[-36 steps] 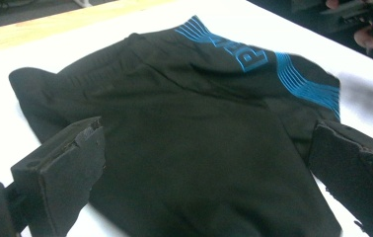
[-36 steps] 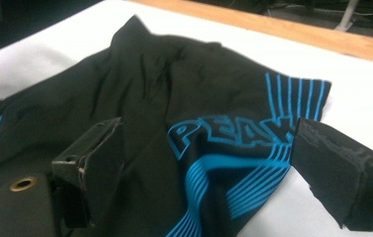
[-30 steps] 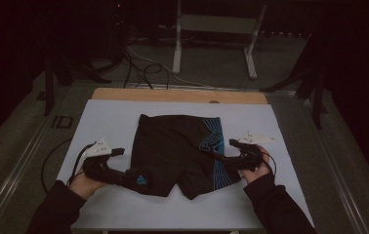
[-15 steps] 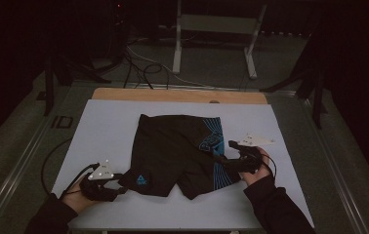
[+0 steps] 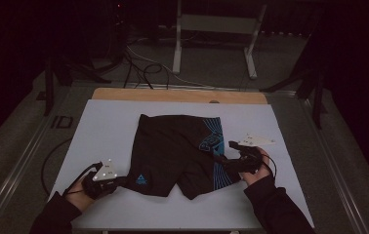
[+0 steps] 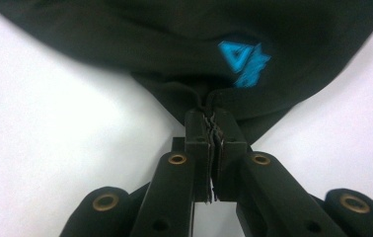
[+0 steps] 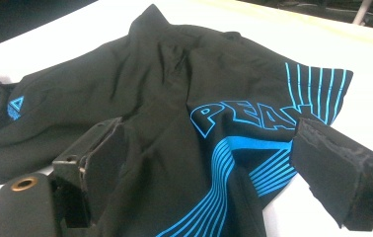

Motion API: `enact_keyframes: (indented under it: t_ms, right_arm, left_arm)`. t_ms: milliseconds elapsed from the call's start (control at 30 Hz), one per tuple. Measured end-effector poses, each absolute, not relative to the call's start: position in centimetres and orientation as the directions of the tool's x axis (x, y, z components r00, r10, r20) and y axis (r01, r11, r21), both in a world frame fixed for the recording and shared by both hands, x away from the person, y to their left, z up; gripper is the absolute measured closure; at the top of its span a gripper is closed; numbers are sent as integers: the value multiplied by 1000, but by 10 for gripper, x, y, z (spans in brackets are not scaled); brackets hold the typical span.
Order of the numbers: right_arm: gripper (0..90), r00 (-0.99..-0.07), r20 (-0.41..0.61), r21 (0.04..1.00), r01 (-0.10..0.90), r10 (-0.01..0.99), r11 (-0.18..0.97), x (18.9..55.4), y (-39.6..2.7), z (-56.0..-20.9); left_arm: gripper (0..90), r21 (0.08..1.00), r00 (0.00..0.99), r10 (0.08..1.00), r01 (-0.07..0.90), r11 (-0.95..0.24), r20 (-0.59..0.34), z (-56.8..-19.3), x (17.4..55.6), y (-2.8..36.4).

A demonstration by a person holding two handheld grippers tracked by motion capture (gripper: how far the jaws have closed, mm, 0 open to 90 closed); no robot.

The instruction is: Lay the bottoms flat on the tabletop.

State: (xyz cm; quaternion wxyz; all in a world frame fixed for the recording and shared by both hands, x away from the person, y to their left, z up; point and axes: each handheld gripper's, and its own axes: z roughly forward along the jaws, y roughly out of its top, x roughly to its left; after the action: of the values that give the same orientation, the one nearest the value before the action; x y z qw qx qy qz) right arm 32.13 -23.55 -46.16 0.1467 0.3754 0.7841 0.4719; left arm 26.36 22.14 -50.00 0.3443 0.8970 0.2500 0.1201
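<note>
At the left of the high view, the left gripper (image 5: 123, 181) is lying low on the white table cover (image 5: 104, 122), and its jaws have just been closing; in the left gripper view they are pinching a small fold of hem on the black stretch-fabric shorts with turquoise printing (image 6: 184, 44), just below the blue triangle logo (image 6: 243, 63). The shorts (image 5: 177, 151) are lying flat mid-table, waistband toward the far edge. To the right, the right gripper (image 5: 221, 160) is resting over the striped leg with its jaws standing wide, cloth lying between them (image 7: 209, 163) but not yet pressed. The left bite looks shallow, so a pull could be slipping the hem free. With the right side unclamped, lifting now risks dragging the garment sideways and bunching it.
</note>
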Motion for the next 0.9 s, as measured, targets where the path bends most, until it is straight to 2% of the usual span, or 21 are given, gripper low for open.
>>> enact_keyframes:
  t_ms: [267, 367, 600, 633, 767, 900]
  right_arm:
    - [140, -681, 113, 859, 433, 724, 274, 318, -235, -457]
    - [140, -679, 116, 860, 433, 725, 268, 318, -236, -456]
    - [140, -678, 110, 862, 430, 727, 270, 317, -237, -456]
    - [140, -680, 111, 861, 430, 725, 272, 317, -237, -456]
    - [140, -682, 115, 860, 433, 723, 272, 316, -236, -457]
    - [139, -681, 119, 858, 437, 723, 270, 315, -236, -457]
  left_arm:
    - [880, 747, 848, 529, 349, -565, 4, -474, 241, 215]
    - [879, 752, 843, 537, 371, -544, -28, -470, 234, 216]
    - [876, 733, 810, 586, 412, -541, -22, -479, 223, 229]
    - [876, 742, 789, 612, 440, -506, -51, -482, 223, 240]
    - [876, 726, 768, 639, 467, -505, -49, -490, 229, 252]
    - [849, 688, 769, 630, 514, -512, -105, -504, 237, 261]
